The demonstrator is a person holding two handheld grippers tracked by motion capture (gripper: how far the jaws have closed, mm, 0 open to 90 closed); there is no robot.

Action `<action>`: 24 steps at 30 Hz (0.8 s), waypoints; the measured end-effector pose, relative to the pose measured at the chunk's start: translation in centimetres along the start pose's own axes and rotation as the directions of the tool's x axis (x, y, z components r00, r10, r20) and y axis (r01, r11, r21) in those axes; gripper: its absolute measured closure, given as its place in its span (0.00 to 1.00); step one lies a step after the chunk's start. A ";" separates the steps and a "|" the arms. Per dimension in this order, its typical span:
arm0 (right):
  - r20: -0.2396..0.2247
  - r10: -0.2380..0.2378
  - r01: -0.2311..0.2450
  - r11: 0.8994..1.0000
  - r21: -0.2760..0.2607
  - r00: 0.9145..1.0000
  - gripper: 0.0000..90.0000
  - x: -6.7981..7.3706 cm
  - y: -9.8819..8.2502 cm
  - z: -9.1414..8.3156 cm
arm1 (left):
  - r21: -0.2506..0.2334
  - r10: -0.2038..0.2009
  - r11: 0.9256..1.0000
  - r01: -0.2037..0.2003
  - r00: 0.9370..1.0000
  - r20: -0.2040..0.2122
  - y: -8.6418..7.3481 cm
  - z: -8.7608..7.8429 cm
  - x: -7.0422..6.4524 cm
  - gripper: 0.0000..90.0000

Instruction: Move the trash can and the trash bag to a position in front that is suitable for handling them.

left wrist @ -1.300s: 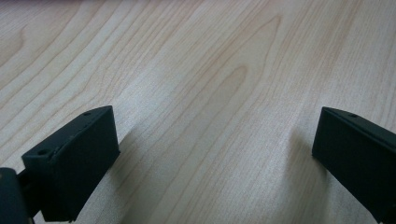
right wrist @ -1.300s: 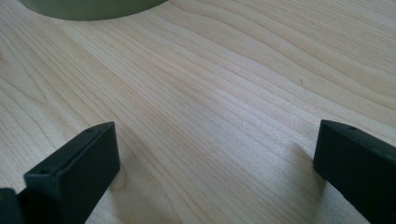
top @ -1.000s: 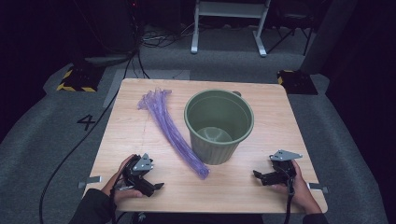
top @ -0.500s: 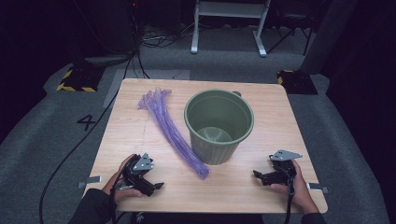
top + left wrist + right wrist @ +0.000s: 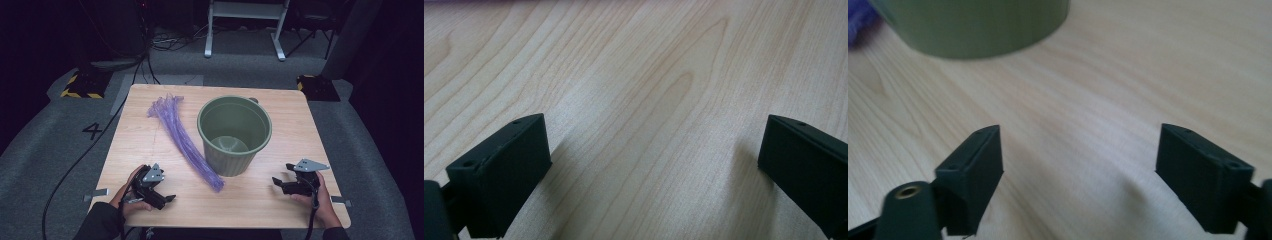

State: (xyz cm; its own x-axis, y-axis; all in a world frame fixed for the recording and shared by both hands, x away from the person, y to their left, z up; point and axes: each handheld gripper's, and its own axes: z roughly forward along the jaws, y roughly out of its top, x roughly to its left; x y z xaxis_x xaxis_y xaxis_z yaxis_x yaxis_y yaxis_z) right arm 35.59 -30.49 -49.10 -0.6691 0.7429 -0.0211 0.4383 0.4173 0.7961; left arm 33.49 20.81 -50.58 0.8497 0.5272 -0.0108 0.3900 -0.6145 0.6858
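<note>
The left gripper (image 5: 167,199) has its jaws wide apart with nothing but bare table (image 5: 250,205) between them. The right gripper (image 5: 275,182) has just been closing a little, yet its jaws are wide with nothing between them. The green bucket (image 5: 234,135) stands ahead of both, with the purple bundle (image 5: 182,140) beside it.

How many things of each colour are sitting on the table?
Green: 1, the bucket
Purple: 1, the bundle of strips
Black: 2, the left hand-held gripper and the right hand-held gripper
Total: 4
</note>
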 end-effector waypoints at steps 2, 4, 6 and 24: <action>0.001 -0.017 0.017 1.000 -0.021 1.000 0.24 0.2 0.6 -0.4 | 0.000 0.000 1.000 0.000 1.000 0.000 0.0 0.0 0.0 0.00; 0.005 -0.038 0.038 0.998 -0.040 0.999 0.25 0.4 1.3 -0.8 | 0.000 -0.001 1.000 0.001 1.000 -0.001 0.0 0.0 0.0 0.00; -0.006 -0.045 0.044 0.997 -0.060 0.999 0.26 0.5 1.9 -1.3 | 0.000 -0.001 1.000 0.001 1.000 -0.001 0.0 0.0 0.0 0.00; -0.066 -0.096 0.085 0.984 -0.156 0.993 0.24 1.5 5.9 -2.6 | -0.001 -0.004 1.000 0.004 1.000 0.000 0.0 0.0 0.1 0.00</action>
State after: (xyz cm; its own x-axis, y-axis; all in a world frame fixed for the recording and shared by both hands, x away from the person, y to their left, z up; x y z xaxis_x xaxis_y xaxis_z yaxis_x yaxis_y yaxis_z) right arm 35.62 -28.29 -42.89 -0.7461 0.6633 -0.0576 0.2812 0.3923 0.8758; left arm 33.58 20.79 -50.59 0.8483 0.5293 -0.0136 0.3926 -0.6116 0.6868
